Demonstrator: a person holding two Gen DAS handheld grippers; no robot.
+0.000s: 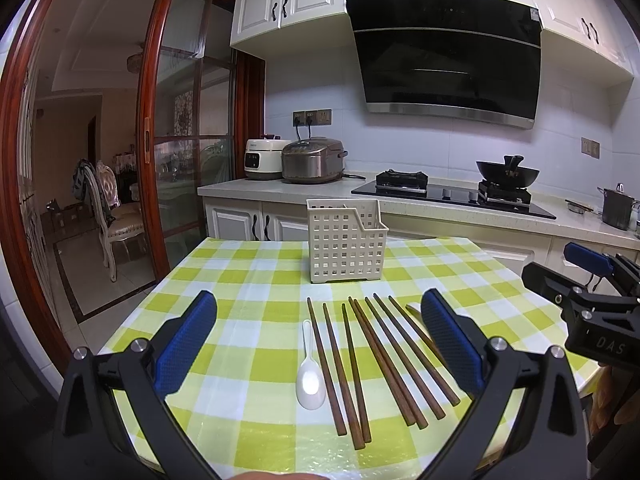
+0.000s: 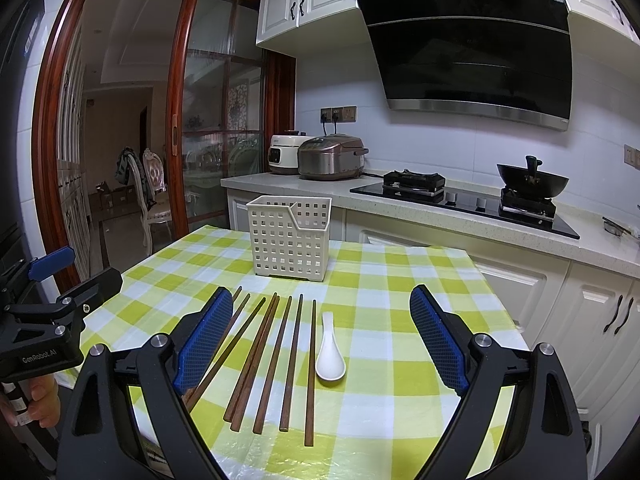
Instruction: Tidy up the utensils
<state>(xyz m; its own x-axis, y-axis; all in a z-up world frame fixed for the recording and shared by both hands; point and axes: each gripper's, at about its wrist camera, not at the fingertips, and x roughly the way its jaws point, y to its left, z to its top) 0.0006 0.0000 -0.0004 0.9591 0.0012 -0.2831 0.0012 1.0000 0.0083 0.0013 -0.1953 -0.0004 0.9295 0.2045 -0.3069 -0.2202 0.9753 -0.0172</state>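
Note:
Several brown wooden chopsticks (image 1: 376, 360) lie side by side on the green-and-white checked tablecloth (image 1: 248, 280), with a white ceramic spoon (image 1: 310, 380) at their left. A cream perforated utensil basket (image 1: 346, 240) stands upright behind them. My left gripper (image 1: 320, 340) is open and empty, held above the chopsticks and spoon. In the right wrist view the chopsticks (image 2: 272, 356), spoon (image 2: 330, 356) and basket (image 2: 290, 236) show again. My right gripper (image 2: 320, 332) is open and empty above them. Each gripper shows at the edge of the other's view.
A kitchen counter (image 1: 320, 190) with two rice cookers (image 1: 312, 160), a gas hob and a wok (image 1: 506, 172) runs behind the table. A sliding glass door (image 1: 180, 140) and a chair (image 1: 112, 216) are at the left. White cabinets (image 2: 580, 320) stand at the right.

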